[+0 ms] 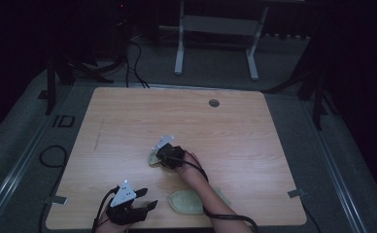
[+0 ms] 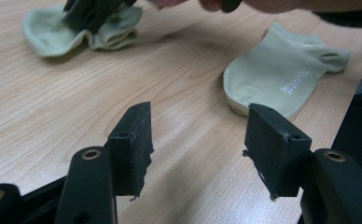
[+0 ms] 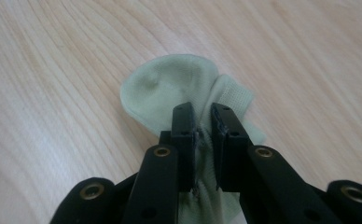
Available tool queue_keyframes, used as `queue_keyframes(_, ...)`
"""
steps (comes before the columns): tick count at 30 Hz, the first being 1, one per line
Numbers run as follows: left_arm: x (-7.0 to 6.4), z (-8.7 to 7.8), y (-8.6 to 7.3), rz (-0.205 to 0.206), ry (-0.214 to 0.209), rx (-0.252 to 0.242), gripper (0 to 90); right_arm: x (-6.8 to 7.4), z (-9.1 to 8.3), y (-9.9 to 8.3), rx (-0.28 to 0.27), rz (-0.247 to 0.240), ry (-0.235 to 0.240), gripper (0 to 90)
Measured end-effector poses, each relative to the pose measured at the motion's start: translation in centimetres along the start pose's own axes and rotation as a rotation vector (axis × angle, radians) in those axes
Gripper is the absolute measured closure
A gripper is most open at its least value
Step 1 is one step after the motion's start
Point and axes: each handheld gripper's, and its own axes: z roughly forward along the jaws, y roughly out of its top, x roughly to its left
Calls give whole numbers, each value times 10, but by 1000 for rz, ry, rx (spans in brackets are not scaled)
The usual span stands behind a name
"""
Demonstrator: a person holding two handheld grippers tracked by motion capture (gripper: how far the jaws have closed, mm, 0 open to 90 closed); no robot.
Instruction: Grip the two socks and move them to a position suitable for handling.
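Pinching bunched sock point(image 3: 170, 88), right hand-held gripper point(image 3: 202, 122), flat sock point(image 2: 281, 77) nearby

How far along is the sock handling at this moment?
Nothing looks finished. In hand: the right gripper is shut on the bunched sock on the table. Left: the flat sock lies untouched; the left gripper is open above the wood.

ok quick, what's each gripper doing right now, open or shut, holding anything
Left gripper: open, holding nothing, above the bare table.
Right gripper: shut on the bunched sock, which rests on the table.
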Motion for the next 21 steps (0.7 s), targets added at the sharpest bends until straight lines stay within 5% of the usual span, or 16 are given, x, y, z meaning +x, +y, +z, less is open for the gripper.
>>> queue_keyframes(2,0,0,1,2,2,-2,416,-1,-3,0,-3,1,0,806)
queue_keyframes(11,-2,-1,2,-3,5,-11,416,-29,-68,-14,-72,48,-16,806)
queue_keyframes(21,-6,3,2,-3,4,-3,416,-43,-118,-52,-122,108,-45,805)
